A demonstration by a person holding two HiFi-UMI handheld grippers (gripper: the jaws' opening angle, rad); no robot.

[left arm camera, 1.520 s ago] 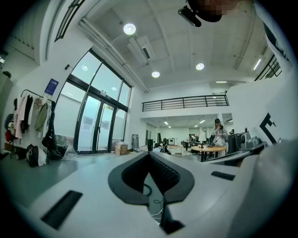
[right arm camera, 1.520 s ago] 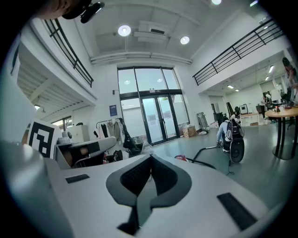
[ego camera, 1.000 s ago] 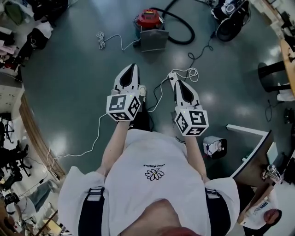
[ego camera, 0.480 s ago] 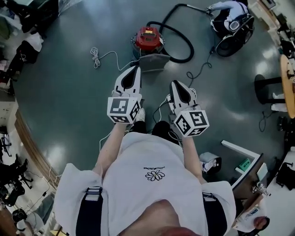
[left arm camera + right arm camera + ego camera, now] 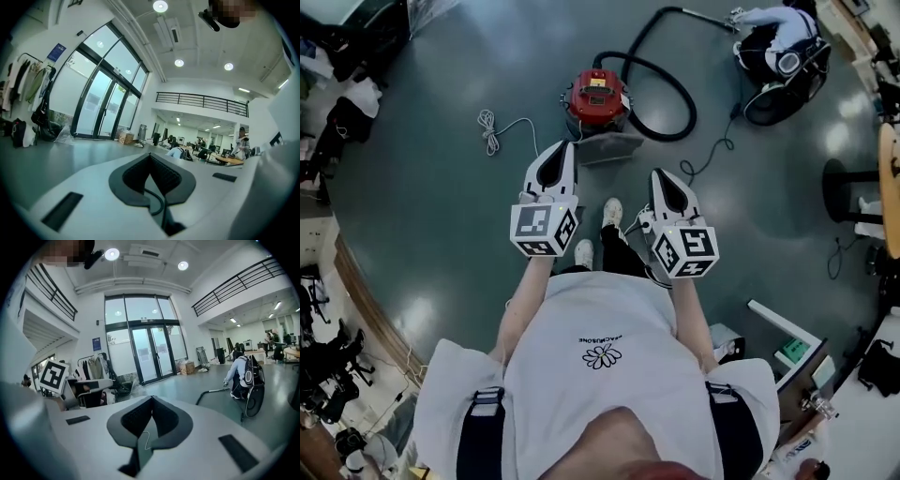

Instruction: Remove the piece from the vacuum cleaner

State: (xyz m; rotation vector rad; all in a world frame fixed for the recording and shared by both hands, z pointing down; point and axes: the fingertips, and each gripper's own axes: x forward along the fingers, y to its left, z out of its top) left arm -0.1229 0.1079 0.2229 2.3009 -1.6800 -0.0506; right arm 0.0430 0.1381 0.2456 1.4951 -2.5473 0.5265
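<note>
Counting what lies ahead: one vacuum cleaner (image 5: pixel 597 97), one black hose (image 5: pixel 675 94), one white cable (image 5: pixel 492 127) and two grippers. The left gripper (image 5: pixel 568 146) and right gripper (image 5: pixel 662 175) are held out side by side in front of the person's chest on bare forearms. They are apart from each other, each pointing away toward the far floor and tipped only slightly down, with the marker cubes at their near ends.

In each gripper view the jaws are pressed together with nothing between them, both on the left gripper (image 5: pixel 150 155) and the right gripper (image 5: pixel 151 399).

The vacuum cleaner stands on the grey-green floor, far of both grippers and between their lines. It is a red canister with a dark top. A grey piece (image 5: pixel 609 147) sits against its near side. The hose loops right and far to a crouching person (image 5: pixel 773 42), and the cable lies coiled to the vacuum's left.
</note>
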